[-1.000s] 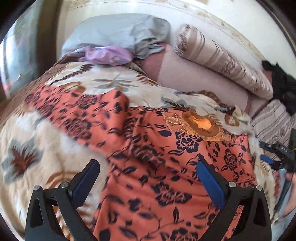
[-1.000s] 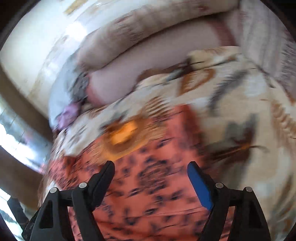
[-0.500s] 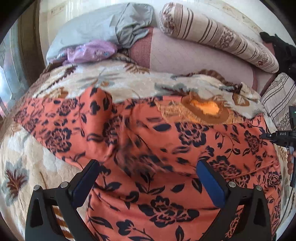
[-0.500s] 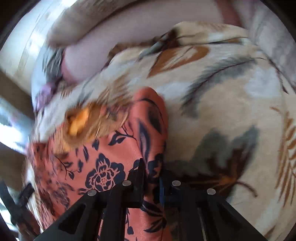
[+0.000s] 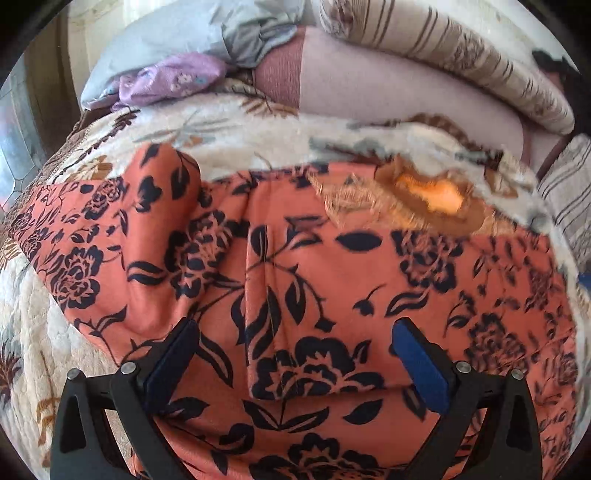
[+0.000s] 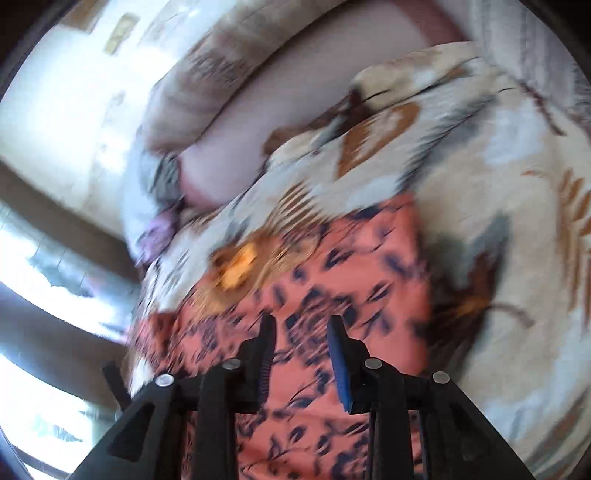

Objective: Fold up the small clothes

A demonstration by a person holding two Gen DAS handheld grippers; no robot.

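Note:
An orange garment with dark blue flowers (image 5: 332,280) lies spread on a cream leaf-patterned blanket (image 5: 229,133), its embroidered neckline (image 5: 428,199) at the far right. One sleeve (image 5: 110,236) stretches out to the left, with a lengthwise fold down the middle. My left gripper (image 5: 291,354) hovers low over the near part of the cloth, jaws wide open, nothing between them. In the blurred right wrist view my right gripper (image 6: 301,347) sits above the same garment (image 6: 332,273) near its right edge; its jaws are opening, with a narrow gap and no cloth pinched between the pads.
At the head of the bed lie a grey pillow (image 5: 192,33), a purple cloth (image 5: 173,77), a mauve cushion (image 5: 388,88) and a striped bolster (image 5: 461,55). A window and wall (image 6: 44,258) stand to the left in the right wrist view.
My left gripper has come down and closer to the garment. My right gripper closed on the cloth's right edge half a second ago and has since let go, its jaws parted.

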